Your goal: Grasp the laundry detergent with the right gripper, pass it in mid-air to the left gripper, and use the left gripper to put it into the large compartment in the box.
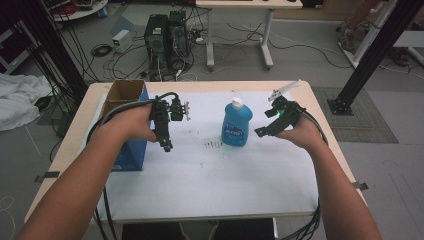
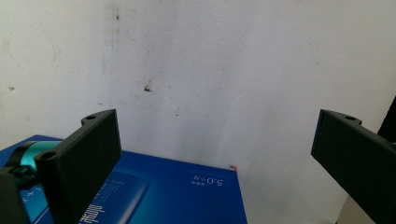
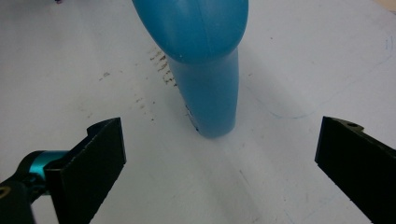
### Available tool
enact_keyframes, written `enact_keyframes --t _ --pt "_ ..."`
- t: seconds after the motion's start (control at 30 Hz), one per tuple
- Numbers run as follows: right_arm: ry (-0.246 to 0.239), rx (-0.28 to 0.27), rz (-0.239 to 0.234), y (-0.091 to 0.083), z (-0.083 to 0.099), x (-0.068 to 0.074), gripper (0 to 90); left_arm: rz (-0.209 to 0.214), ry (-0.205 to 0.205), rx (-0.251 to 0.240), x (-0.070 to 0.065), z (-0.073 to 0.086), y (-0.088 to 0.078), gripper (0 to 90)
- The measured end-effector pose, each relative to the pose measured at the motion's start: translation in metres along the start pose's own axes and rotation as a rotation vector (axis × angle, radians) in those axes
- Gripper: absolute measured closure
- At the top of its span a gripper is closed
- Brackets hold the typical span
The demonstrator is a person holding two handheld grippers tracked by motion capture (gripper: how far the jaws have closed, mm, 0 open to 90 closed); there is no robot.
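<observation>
Right claw agape, aimed at upright blue bottle just ahead on white worktop. Left claw agape above blue box.

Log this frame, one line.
left hand-held gripper open by blue box | right hand-held gripper open, facing blue bottle | bottle upright, untouched

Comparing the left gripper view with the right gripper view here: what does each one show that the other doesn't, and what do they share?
The left gripper view alone shows the blue box, its printed side lying just below the open left gripper. The right gripper view alone shows the blue bottle standing ahead of the open right gripper, plus dark specks beside its base. Both share the white table cover and a pair of black fingers spread wide, holding nothing.
</observation>
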State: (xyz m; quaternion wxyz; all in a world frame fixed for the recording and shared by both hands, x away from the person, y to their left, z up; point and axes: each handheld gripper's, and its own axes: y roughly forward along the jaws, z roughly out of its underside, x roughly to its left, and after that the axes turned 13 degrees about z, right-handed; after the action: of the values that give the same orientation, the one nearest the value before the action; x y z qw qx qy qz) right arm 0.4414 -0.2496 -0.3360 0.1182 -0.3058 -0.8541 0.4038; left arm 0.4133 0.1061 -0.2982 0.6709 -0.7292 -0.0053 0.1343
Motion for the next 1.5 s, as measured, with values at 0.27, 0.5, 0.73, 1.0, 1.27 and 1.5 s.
enact_keyframes --t 0.27,0.5,0.73,1.0,1.27,1.5 --pt "-0.025 -0.007 0.001 0.013 0.000 0.006 1.0 -0.003 -0.001 0.006 -0.002 0.002 0.000 1.6" --pt "-0.023 -0.002 -0.008 0.028 0.002 0.008 1.0 -0.002 0.008 0.008 -0.003 0.000 0.002 1.6" --pt "-0.030 -0.016 -0.012 0.035 0.001 0.011 1.0 -0.002 0.010 0.010 -0.003 -0.001 0.002 1.7" --pt "-0.049 -0.022 -0.017 0.047 -0.002 0.016 1.0 0.000 0.008 0.006 -0.003 0.001 0.004 1.7" --pt "-0.073 -0.055 -0.033 0.063 -0.004 0.019 1.0 0.005 0.005 0.004 -0.002 0.002 0.006 1.6" --pt "-0.071 -0.070 -0.054 0.073 -0.005 0.020 1.0 0.009 0.005 0.006 -0.002 0.003 0.009 1.6"
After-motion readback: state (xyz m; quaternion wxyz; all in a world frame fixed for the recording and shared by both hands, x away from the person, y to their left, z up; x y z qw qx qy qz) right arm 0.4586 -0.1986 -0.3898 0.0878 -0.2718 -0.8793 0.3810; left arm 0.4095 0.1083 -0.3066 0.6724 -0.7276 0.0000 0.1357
